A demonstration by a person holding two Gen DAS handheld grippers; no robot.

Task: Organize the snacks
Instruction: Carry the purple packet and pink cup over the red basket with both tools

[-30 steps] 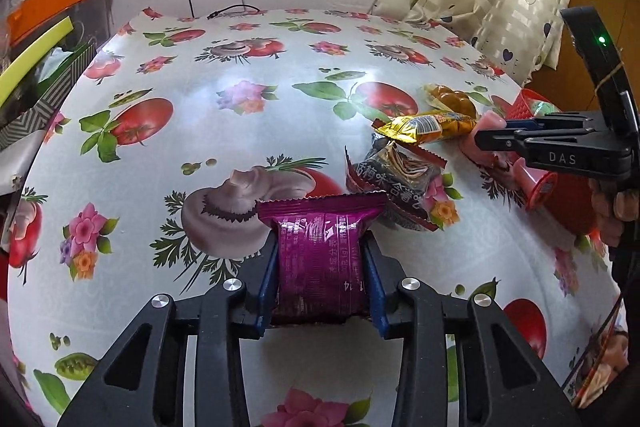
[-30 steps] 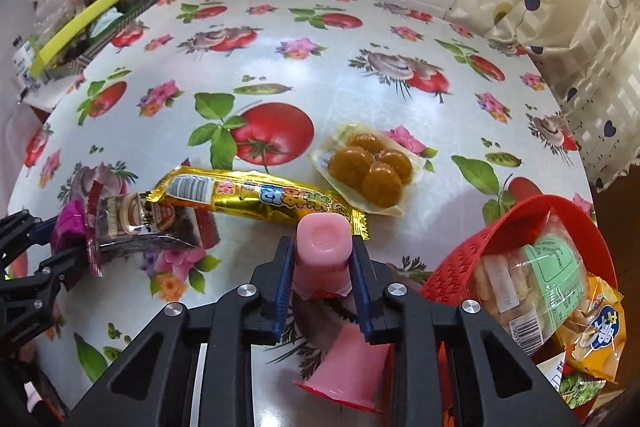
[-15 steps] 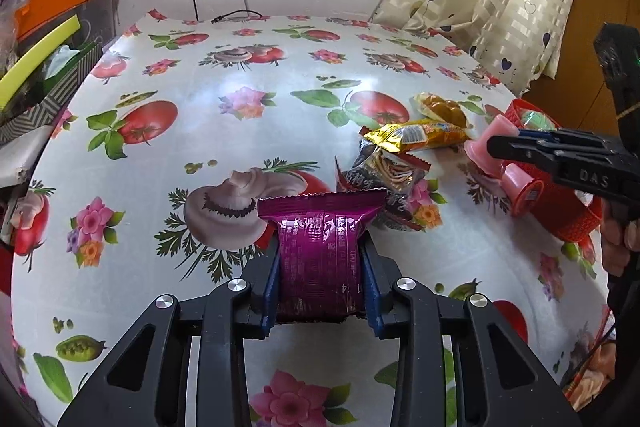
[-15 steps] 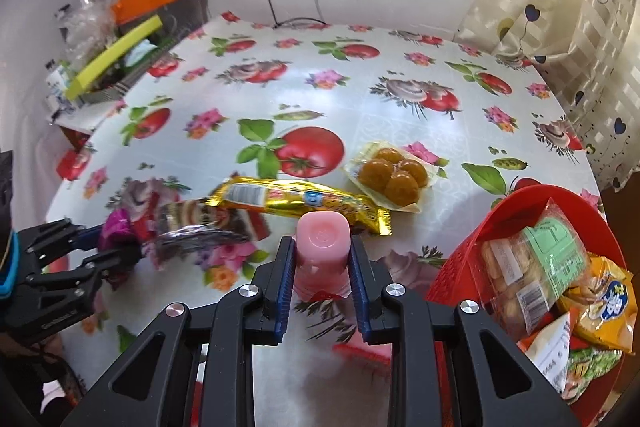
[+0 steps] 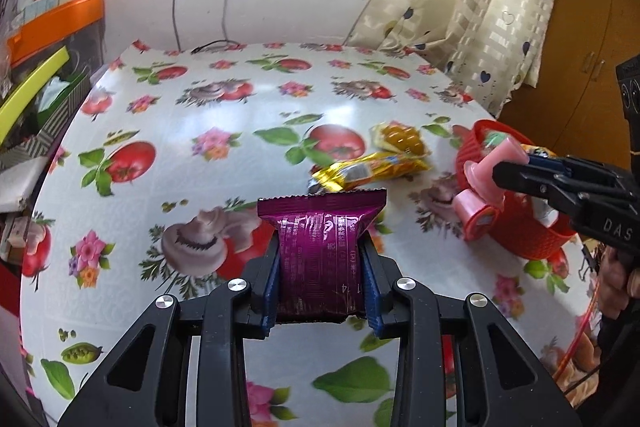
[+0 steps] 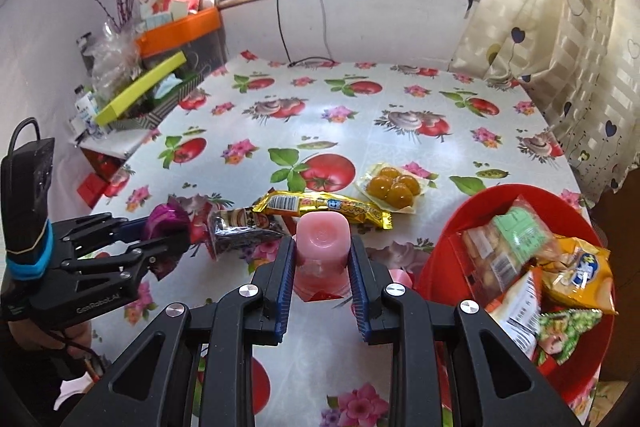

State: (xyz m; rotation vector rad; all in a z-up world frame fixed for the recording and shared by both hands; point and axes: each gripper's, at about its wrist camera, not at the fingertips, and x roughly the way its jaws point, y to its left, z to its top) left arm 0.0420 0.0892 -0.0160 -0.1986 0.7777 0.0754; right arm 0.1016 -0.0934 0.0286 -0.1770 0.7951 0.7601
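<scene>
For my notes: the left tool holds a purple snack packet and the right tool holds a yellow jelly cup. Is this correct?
Not quite. The jelly cup in the right tool is pink, as the right wrist view shows. The left tool does hold the purple snack packet.

Two pink jelly cups (image 6: 322, 241), one red basket (image 6: 440, 247), two grippers (image 5: 322, 281).

A purple foil snack packet (image 5: 322, 251) and a pink jelly cup (image 6: 322, 245) hang above the table; a gold bar (image 6: 324, 207) and yolk pack (image 6: 394, 187) lie beside the snack-filled red basket (image 6: 472, 205).
</scene>
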